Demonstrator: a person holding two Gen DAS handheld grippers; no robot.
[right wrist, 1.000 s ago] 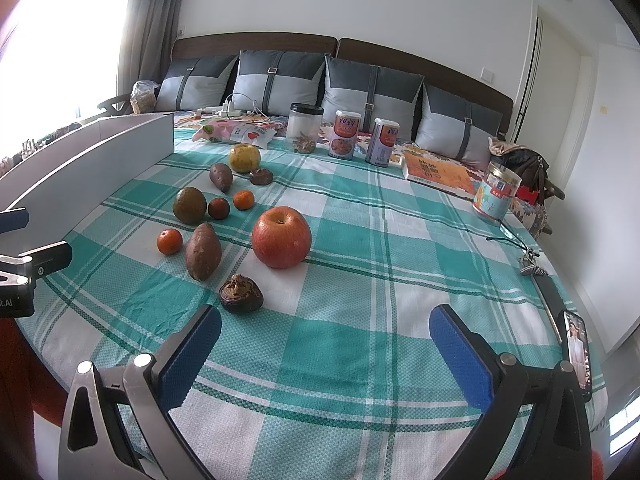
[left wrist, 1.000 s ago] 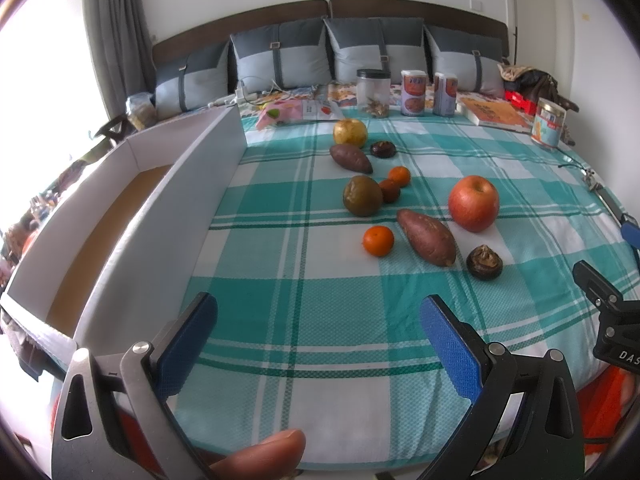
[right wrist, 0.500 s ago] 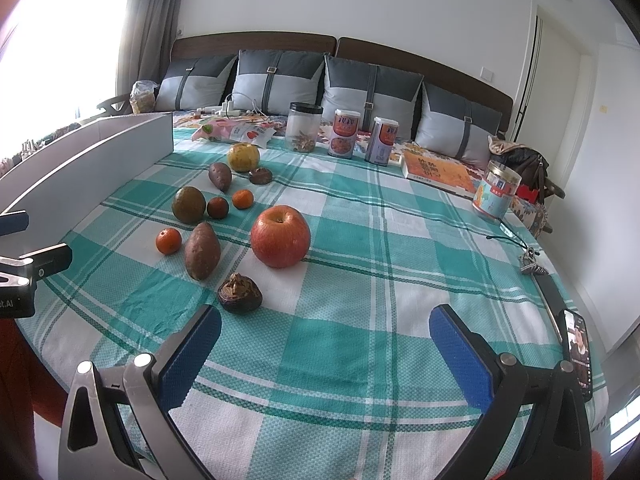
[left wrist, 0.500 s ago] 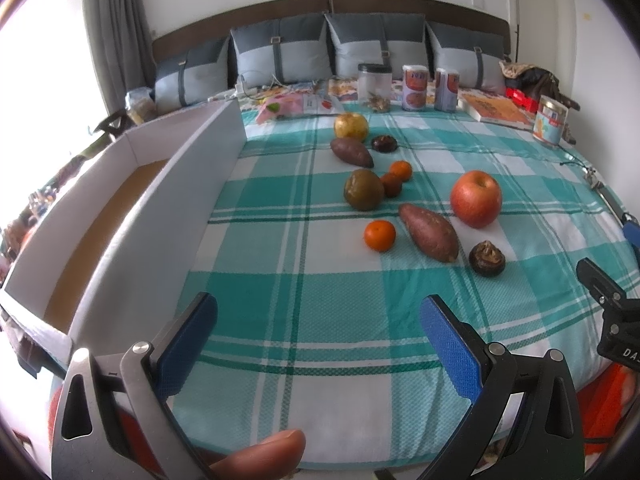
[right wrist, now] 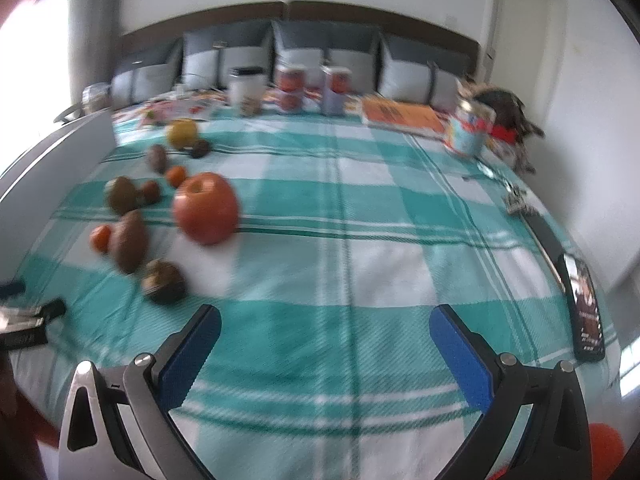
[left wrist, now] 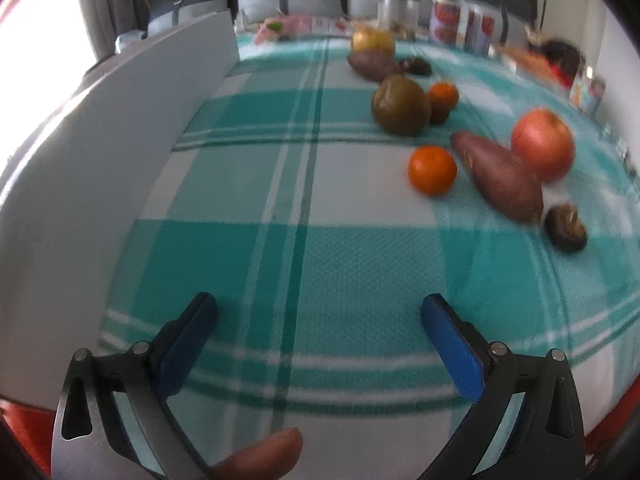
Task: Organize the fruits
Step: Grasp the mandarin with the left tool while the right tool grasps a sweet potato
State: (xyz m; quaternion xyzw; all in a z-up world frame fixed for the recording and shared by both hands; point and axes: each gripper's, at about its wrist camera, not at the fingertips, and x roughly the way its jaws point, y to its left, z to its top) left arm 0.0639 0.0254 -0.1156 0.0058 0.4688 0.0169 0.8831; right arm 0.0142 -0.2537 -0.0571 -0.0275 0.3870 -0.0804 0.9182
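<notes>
Fruits lie on a green-checked cloth: a red apple (left wrist: 543, 148) (right wrist: 206, 207), a small orange (left wrist: 432, 169), a sweet potato (left wrist: 500, 176), a dark green fruit (left wrist: 400, 105), a brown shrivelled fruit (left wrist: 565, 227) (right wrist: 163, 282), a second small orange (left wrist: 443, 94), a second sweet potato (left wrist: 372, 66) and a yellow fruit (left wrist: 372, 41). A white box (left wrist: 100, 152) stands along the left. My left gripper (left wrist: 318, 322) is open and empty, low over the cloth, short of the small orange. My right gripper (right wrist: 325, 334) is open and empty, right of the brown fruit.
Jars and cans (right wrist: 294, 88), a book (right wrist: 400, 114) and a tin (right wrist: 468, 130) stand at the far side before grey pillows. A phone (right wrist: 585, 306) lies at the right edge. The left gripper's tip (right wrist: 24, 320) shows at the left of the right wrist view.
Both grippers have moved forward and lower toward the fruits, which look larger and blurred. The right view has turned to the right. Both stay open.
</notes>
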